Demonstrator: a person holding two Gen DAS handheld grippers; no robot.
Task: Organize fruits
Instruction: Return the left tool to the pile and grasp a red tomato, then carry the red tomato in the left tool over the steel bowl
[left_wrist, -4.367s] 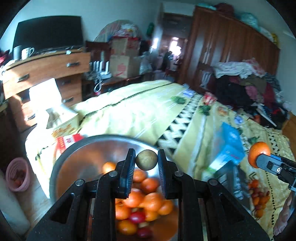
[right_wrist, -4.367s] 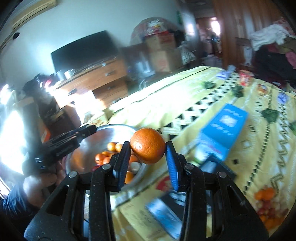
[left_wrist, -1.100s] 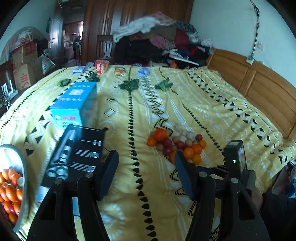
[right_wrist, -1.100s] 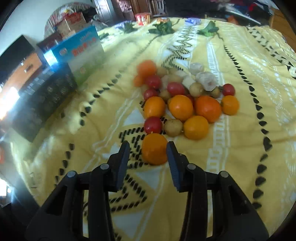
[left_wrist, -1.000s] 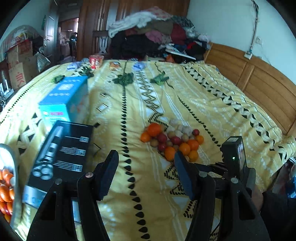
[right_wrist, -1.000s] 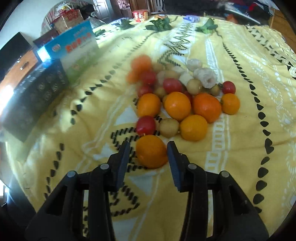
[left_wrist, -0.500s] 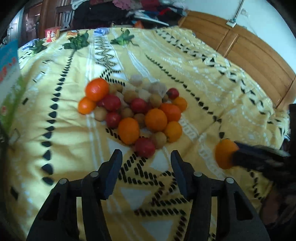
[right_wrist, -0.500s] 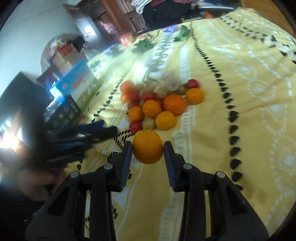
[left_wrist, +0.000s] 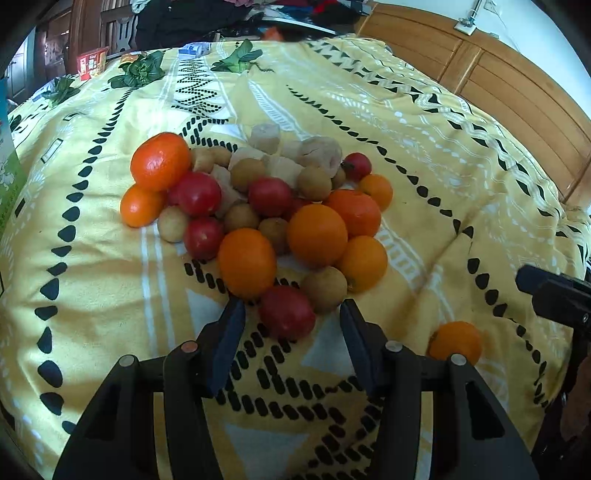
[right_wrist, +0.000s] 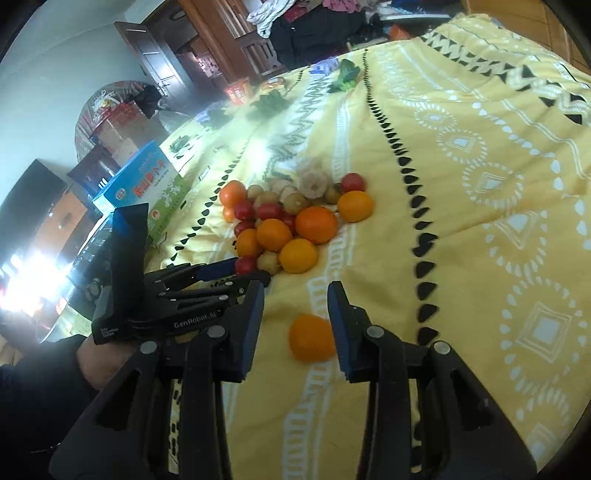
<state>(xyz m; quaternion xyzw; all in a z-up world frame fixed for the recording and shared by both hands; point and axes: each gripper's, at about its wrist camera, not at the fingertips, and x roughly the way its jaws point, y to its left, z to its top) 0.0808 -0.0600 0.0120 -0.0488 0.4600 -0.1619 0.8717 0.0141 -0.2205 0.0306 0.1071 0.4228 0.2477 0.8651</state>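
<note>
On yellow patterned bedspread (left_wrist: 110, 295): heap of fruit (left_wrist: 258, 206); single orange (right_wrist: 312, 338) apart, between spread fingers of right gripper (right_wrist: 295, 317), ungripped. Left gripper (left_wrist: 291, 325), wide apart, empty, flanks red fruit (left_wrist: 286, 312) at heap's edge.

Yellow bedspread (left_wrist: 424, 155) with black-and-white geometric patterns — orange, red and tan fruit pile (left_wrist: 266, 206); blue-green box (right_wrist: 147, 192).

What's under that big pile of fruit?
The fruit pile sits on a yellow patterned blanket. What lies directly under the fruit is covered, and so is whatever is under the blanket.
</note>
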